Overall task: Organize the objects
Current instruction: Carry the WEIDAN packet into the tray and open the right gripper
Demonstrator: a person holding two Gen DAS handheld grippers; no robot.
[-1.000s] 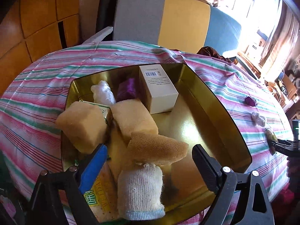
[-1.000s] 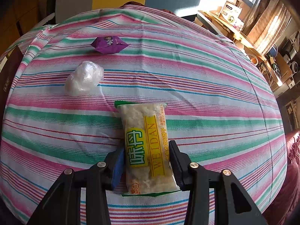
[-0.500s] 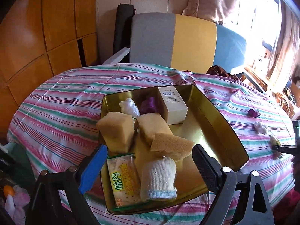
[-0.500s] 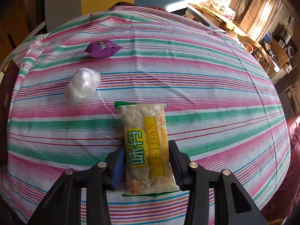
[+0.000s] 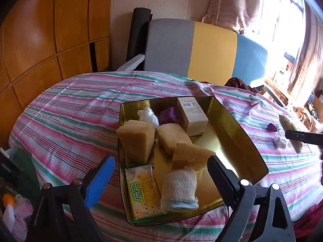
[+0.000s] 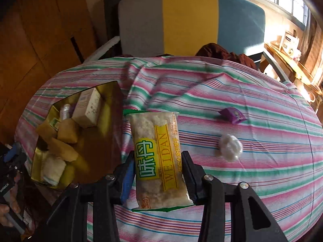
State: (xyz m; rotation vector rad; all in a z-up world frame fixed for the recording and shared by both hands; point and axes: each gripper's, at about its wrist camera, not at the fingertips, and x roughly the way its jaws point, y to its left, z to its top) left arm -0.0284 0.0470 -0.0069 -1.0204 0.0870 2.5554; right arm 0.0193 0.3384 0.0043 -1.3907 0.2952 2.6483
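In the right wrist view the gold metal tin (image 6: 113, 109) was blurred, its contents hard to read. The left wrist view showed it holding three tan sponge blocks (image 5: 137, 139), a white cardboard box (image 5: 192, 119), a rolled white sock (image 5: 179, 191), a purple wrapper, a clear wrapped lump and a yellow-labelled snack packet (image 5: 142, 193). The left gripper (image 5: 159, 179) stood spread and empty. The right gripper (image 6: 158, 171) pinched another yellow-labelled packet (image 6: 159, 155) above the striped tablecloth (image 6: 262, 171), beside the tin.

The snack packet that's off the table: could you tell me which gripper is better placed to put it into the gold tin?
The right gripper: it already clamps the snack packet, with the gold tin just to its left. The left gripper hangs open and empty before the tin.
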